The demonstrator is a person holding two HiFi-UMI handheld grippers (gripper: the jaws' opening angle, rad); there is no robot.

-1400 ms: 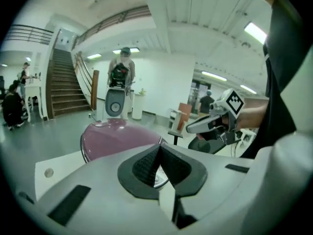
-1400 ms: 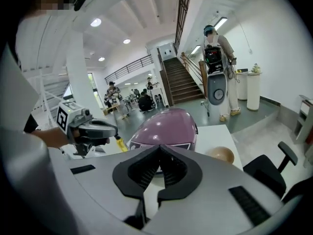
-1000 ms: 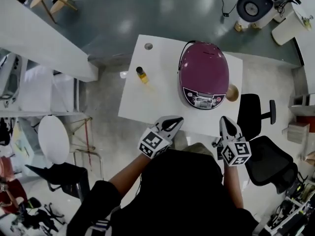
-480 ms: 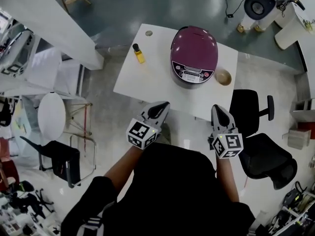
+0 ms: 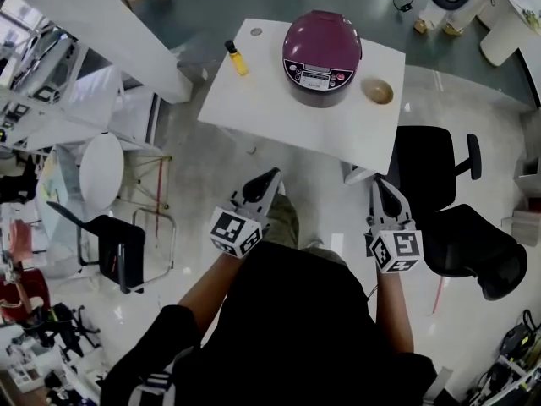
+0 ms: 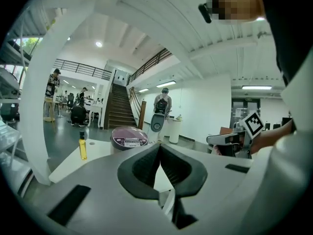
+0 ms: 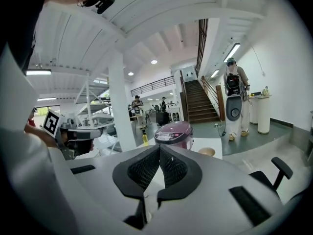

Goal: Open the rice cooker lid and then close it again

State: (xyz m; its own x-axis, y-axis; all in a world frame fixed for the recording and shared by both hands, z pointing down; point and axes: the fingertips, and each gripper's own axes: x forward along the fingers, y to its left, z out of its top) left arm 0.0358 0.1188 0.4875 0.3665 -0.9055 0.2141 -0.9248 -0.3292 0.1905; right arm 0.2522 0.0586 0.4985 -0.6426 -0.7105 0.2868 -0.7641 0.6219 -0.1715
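rice cooker (image 5: 321, 53) upright, lid (image 5: 323, 30) shut, control panel (image 5: 314, 75) facing the person (image 5: 304, 328).

Counter (image 5: 254, 108), white: one. Standing on it, rice cooker (image 5: 321, 45), purple: one; bottle (image 5: 234, 58), yellow: one; bowl (image 5: 377, 90), tan: one; three items in all. Round hole (image 5: 255, 32) in the counter top: one. Claws: two, namely left claw (image 5: 270, 177) and right claw (image 5: 379, 183). Marker cubes: two, one per claw, left cube (image 5: 234, 232) and right cube (image 5: 396, 251). Black office chairs on the floor at the right: two, far chair (image 5: 427, 163) and near chair (image 5: 478, 252). Side chair (image 5: 114, 248), black, at the left: one. Round table (image 5: 101, 172), white: one. Staircase (image 7: 199, 102): one.
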